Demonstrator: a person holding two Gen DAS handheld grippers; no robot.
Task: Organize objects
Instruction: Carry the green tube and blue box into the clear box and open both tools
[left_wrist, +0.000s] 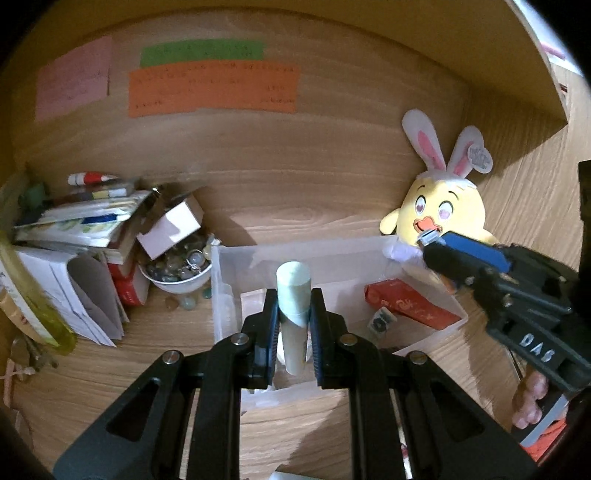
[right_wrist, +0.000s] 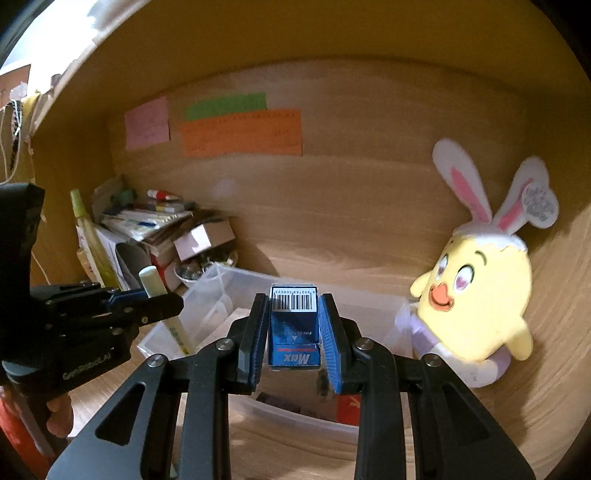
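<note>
Clamping a pale green tube (left_wrist: 291, 295) upright in the left tongs (left_wrist: 293, 332), above a clear plastic bin (left_wrist: 236, 258) on the wooden counter (left_wrist: 110, 369). Gripping a blue Max box (right_wrist: 293, 328), barcode end forward, in the right tongs (right_wrist: 293, 332), over the same bin. Behind: yellow chick plush (right_wrist: 480, 295) at right, stacked books (left_wrist: 74, 225), bowl of trinkets (left_wrist: 177, 266), colored notes (left_wrist: 214, 88) on the back panel.

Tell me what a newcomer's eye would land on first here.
The yellow chick plush with bunny ears leans in the right corner, beside the clear bin. Over that bin the left gripper grips a pale green tube, and the right gripper holds a blue Max box.
</note>
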